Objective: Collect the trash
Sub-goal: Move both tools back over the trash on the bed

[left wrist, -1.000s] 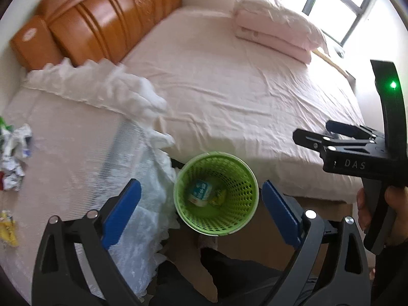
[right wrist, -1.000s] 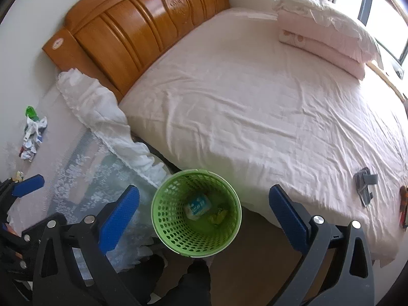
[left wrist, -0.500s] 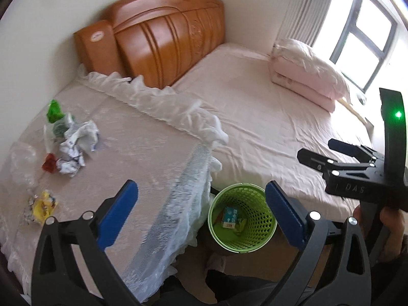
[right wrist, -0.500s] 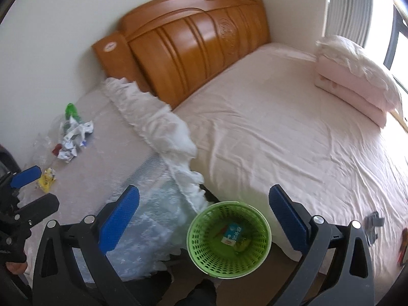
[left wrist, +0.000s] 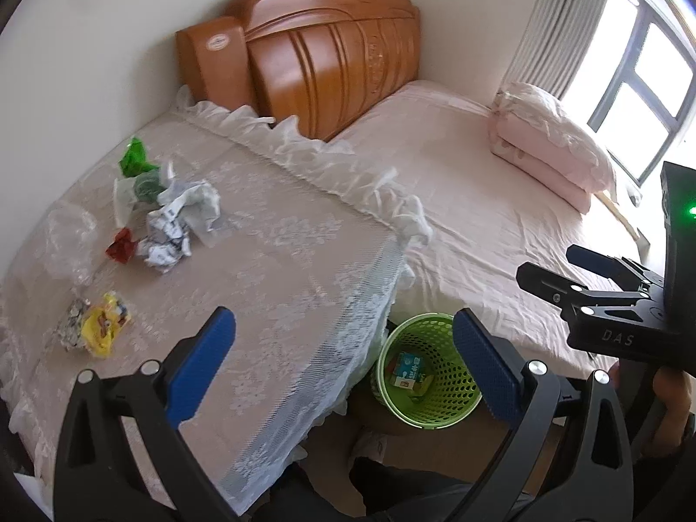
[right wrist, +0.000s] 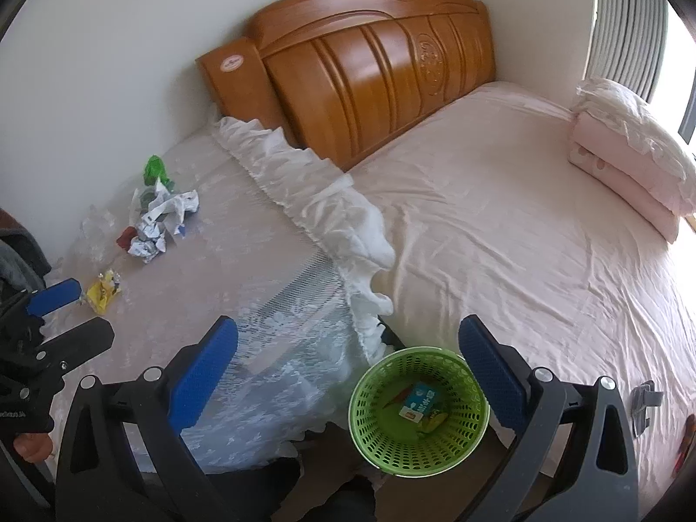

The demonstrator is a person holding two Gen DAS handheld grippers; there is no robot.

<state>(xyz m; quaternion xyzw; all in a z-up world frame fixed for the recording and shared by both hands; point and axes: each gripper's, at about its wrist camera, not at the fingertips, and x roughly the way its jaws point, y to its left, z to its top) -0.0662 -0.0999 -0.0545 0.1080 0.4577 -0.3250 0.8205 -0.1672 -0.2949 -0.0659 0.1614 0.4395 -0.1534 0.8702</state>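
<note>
Trash lies on a lace-covered table [left wrist: 282, 269]: crumpled white paper [left wrist: 174, 226], a green wrapper [left wrist: 137, 161], a red scrap [left wrist: 121, 249], a clear plastic bag [left wrist: 69, 235] and a yellow wrapper [left wrist: 102, 326]. The same pile shows in the right wrist view [right wrist: 161, 217]. A green basket [left wrist: 428, 369] stands on the floor between table and bed and holds a small carton [left wrist: 409, 369]; it also shows in the right wrist view [right wrist: 419, 409]. My left gripper [left wrist: 343, 361] is open and empty above the table's near edge. My right gripper [right wrist: 348, 374] is open and empty above the basket.
A bed with a pink sheet [right wrist: 500, 226] fills the right side, with a wooden headboard [right wrist: 369, 65] and folded pink bedding [right wrist: 630, 165]. A grey object [right wrist: 644, 400] lies on the bed's near right edge. The wall [left wrist: 108, 43] runs behind the table.
Both grippers have swung left and lifted their view from the basket toward the table. The trash pile has come into fuller view. Both stay open and empty.
</note>
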